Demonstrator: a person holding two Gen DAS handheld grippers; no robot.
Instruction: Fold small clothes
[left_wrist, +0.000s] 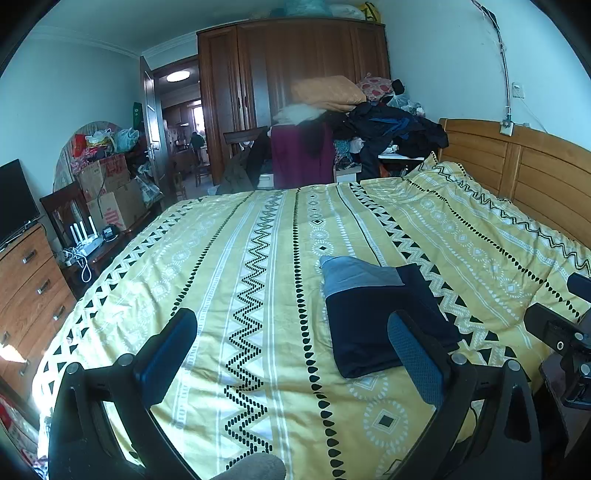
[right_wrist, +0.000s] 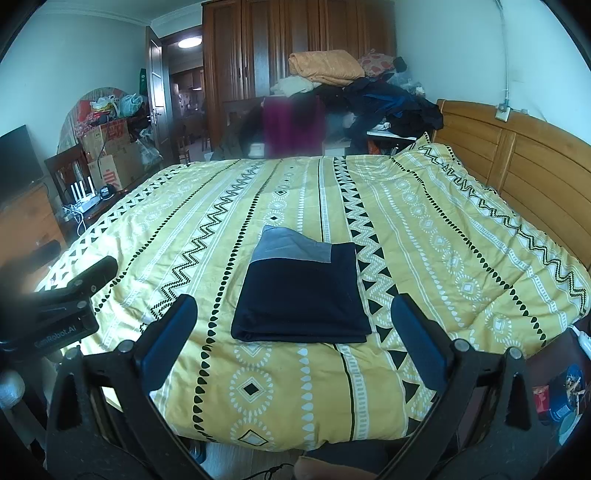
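Folded navy garment (right_wrist: 301, 295) flat on yellow duvet (right_wrist: 443, 240), 12 o'clock of right gripper (right_wrist: 293, 321); left gripper (left_wrist: 291, 332) fingers likewise spread, both empty.

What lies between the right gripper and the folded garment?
Only bare yellow patterned bedspread separates the open right gripper from the folded navy and grey garment, as the right wrist view shows.

L gripper (left_wrist: 291, 339): jaws spread wide, nothing between them, blue pads facing inward, held level and pointing fwd. R gripper (right_wrist: 293, 325): same, jaws wide apart, empty, level, pointing fwd. In R wrist view the L gripper shows at far left edge; in L wrist view the R gripper shows at far right edge, so the two sit side by side, apart.
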